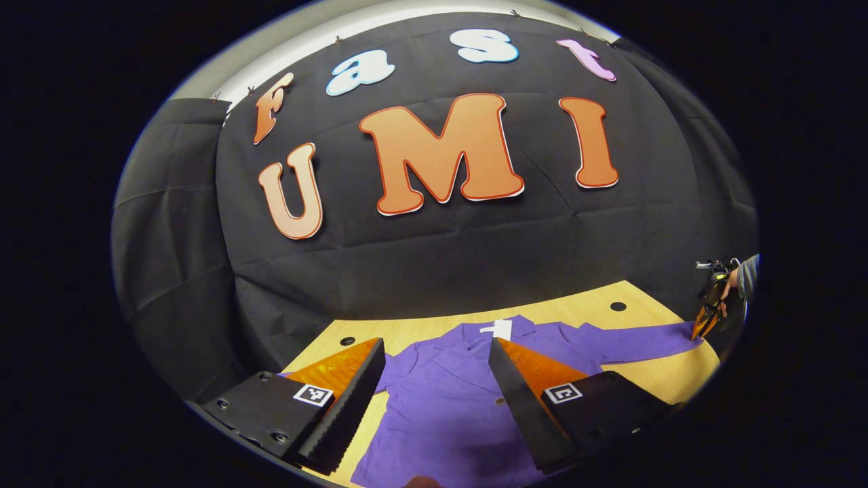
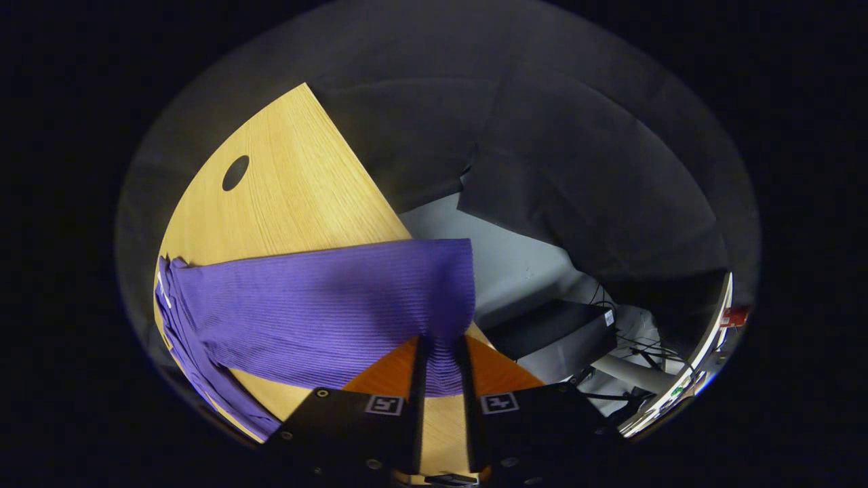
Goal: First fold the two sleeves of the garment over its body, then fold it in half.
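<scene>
A purple buttoned garment point(image 1: 441, 400) lies flat on the wooden table point(image 1: 597, 301), its collar with a white tag point(image 1: 502, 329) towards the far wall. My left gripper point(image 1: 437, 346) hovers open over the garment's body, nothing between its fingers. One sleeve point(image 1: 630, 342) stretches out to the right, where the right gripper point(image 1: 706, 320), held by a hand, pinches its end. In the right gripper view, the right gripper point(image 2: 441, 349) is shut on the sleeve's cuff point(image 2: 444, 366). The sleeve point(image 2: 319, 305) hangs lifted off the table point(image 2: 291, 183) near the table's corner.
The tabletop has round holes point(image 1: 618, 306) point(image 1: 347, 341) point(image 2: 235, 173). Past the table's edge, lower down, sit a black box point(image 2: 556, 335) and cables point(image 2: 637, 356). Black cloth walls close the booth behind and at the sides.
</scene>
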